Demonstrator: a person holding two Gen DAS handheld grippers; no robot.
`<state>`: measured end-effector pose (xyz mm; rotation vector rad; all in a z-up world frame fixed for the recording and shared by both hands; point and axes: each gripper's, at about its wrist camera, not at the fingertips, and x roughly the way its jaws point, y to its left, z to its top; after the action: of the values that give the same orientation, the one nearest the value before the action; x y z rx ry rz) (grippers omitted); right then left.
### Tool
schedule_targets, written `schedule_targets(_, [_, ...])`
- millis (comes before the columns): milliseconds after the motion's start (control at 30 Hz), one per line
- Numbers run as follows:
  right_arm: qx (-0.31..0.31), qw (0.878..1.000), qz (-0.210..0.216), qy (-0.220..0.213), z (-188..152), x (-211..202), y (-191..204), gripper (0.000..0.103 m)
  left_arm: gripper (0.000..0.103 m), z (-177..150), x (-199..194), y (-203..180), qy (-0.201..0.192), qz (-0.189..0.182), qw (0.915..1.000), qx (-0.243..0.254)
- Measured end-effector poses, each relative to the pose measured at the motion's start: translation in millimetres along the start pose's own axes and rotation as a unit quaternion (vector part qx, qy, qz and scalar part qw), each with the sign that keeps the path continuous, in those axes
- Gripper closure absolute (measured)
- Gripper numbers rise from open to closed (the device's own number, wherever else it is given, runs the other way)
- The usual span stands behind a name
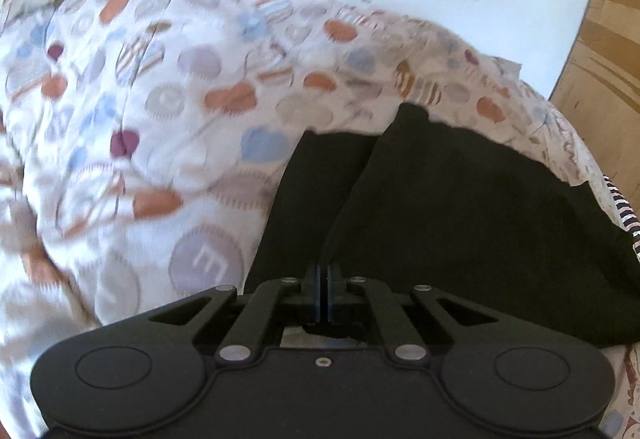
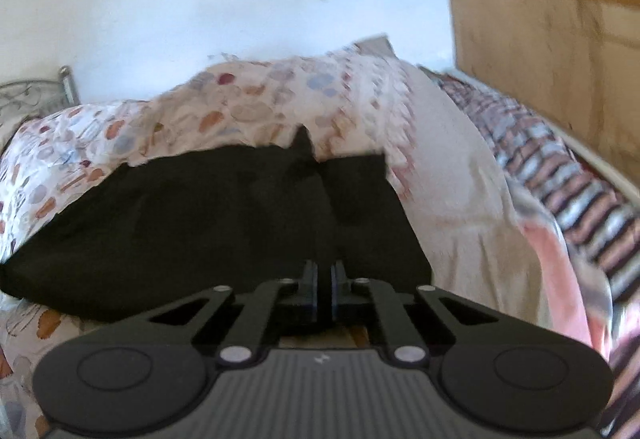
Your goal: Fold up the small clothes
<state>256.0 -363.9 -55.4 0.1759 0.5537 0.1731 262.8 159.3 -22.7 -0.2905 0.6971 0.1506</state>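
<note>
Left gripper (image 1: pixel 323 271), right gripper (image 2: pixel 324 271) pinching black garment (image 1: pixel 460 199) on patterned bedspread (image 1: pixel 160 79)

Both tools are matte black plastic; the left gripper (image 1: pixel 323 271) has 2 round discs, silver pivot pins, a central screw and blue-edged pads; the right gripper (image 2: pixel 324 271) adds a ribbed grey plate.
</note>
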Motion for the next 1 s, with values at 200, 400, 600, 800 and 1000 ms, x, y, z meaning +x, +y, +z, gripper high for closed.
schedule_targets(200, [-0.006, 1.000, -0.004, -0.002, -5, -4, -7, 0.101, 0.101, -4, 3, 0, 0.007, 0.001, 1.0000, 0.000])
schedule_targets(400, [-0.015, 1.000, -0.012, -0.002, -6, 0, -1, 0.101, 0.101, -6, 3, 0, 0.010, 0.003, 0.9999, -0.001])
schedule_targets(600, [0.003, 1.000, -0.009, -0.008, -10, -2, -5, 0.100, 0.100, -3, 0, -7, 0.010, 0.014, 0.9998, 0.005])
schedule_targets(800, [0.011, 1.000, -0.010, -0.011, -11, -5, -6, 0.099, 0.087, -2, -3, -9, 0.014, 0.014, 0.9998, 0.004])
schedule_targets(1000, [0.018, 1.000, -0.014, -0.015, -11, -9, -7, 0.093, 0.049, -2, -7, -9, 0.020, 0.035, 0.9992, 0.002])
